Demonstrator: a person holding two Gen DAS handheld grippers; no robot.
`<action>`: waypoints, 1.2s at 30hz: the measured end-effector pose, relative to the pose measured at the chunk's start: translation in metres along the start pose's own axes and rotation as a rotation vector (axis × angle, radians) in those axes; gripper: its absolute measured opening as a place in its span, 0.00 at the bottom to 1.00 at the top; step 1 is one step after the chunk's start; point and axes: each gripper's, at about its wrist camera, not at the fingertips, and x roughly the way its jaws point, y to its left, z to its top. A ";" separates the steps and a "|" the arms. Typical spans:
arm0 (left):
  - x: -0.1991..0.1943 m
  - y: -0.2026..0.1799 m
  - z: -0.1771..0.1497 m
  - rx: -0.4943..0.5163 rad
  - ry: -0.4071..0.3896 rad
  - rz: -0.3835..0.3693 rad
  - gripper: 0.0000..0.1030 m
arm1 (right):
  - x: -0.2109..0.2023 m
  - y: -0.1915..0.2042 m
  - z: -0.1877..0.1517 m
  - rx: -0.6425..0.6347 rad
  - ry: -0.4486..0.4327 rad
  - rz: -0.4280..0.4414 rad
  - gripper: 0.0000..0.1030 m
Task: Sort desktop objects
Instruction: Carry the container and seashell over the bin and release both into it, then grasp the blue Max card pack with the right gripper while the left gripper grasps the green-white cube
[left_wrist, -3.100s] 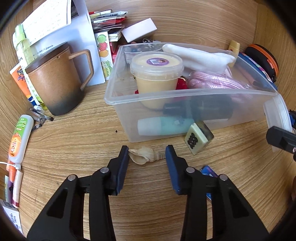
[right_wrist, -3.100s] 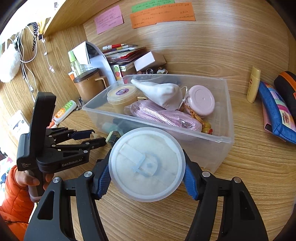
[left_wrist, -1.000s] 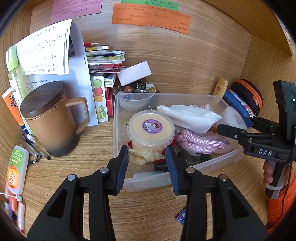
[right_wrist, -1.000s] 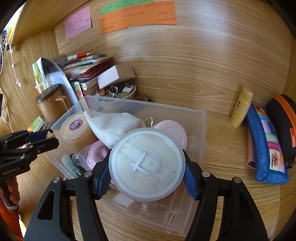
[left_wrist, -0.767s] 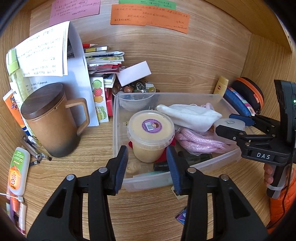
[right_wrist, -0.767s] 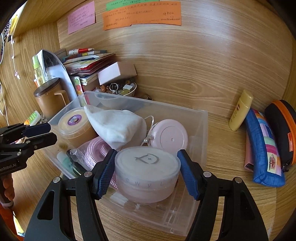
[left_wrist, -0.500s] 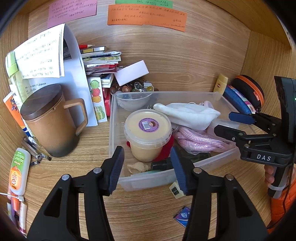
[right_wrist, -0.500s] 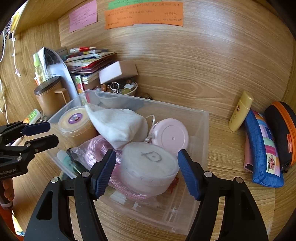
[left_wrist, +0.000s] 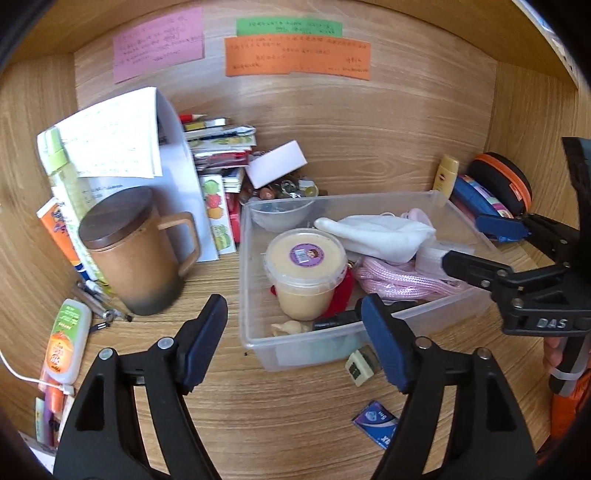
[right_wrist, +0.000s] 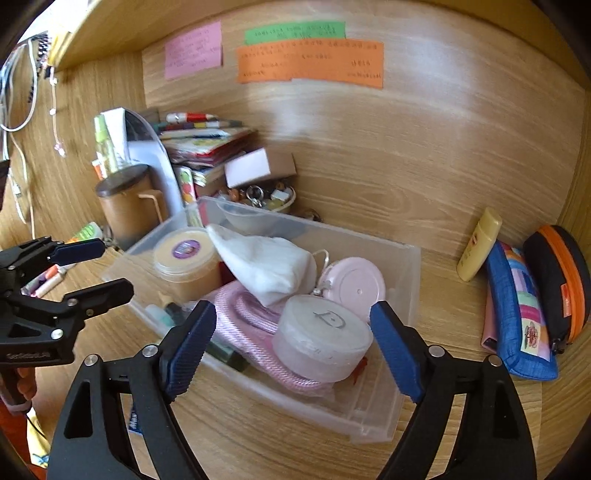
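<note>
**deskmess42:** So where's the sort at right now? The clear bin (left_wrist: 255, 343) sits on the tabletop (left_wrist: 295, 424) and it's pretty stuffed: little seashell (left_wrist: 290, 327) in the near left corner, yellow lidded tub (left_wrist: 306, 271) right behind it, pink rope (left_wrist: 399, 282), white cloth pouch (left_wrist: 376, 236), and the frosted round case (right_wrist: 323, 338) lying on the rope by the near wall, next to a pink round tin (right_wrist: 354, 282).

**umi_nerd:** Looks like a between-picks moment to me. Left gripper (left_wrist: 293, 341) has its jaws spread wide with nothing in them, hovering above the bin's front edge. Right gripper (right_wrist: 291, 347) is the same deal, jaws wide apart and empty, framing the round case without touching it.

**deskmess42:** So what's next?

**umi_nerd:** My guess is grabbing another stray. There's a small mahjong-looking tile (left_wrist: 360, 367) just outside the bin's front wall and a blue packet (left_wrist: 375, 424) nearer the camera, both on the left gripper's side. The tile is the easy one: drop down, straddle it, close. The packet lies flat, so the jaws would need to go low and pinch an edge. On the right side there's a yellow tube (right_wrist: 478, 243) and a blue pencil case (right_wrist: 517, 310) against the back panel, well apart from the bin.
</note>
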 end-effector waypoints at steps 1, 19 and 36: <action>-0.003 0.002 -0.001 -0.006 -0.004 0.003 0.76 | -0.004 0.003 0.000 -0.007 -0.011 -0.002 0.85; -0.031 0.037 -0.044 -0.106 0.001 0.049 0.93 | -0.018 0.071 -0.037 -0.094 0.050 0.074 0.87; -0.033 0.057 -0.076 -0.165 0.033 0.022 0.93 | 0.026 0.119 -0.072 -0.176 0.227 0.144 0.53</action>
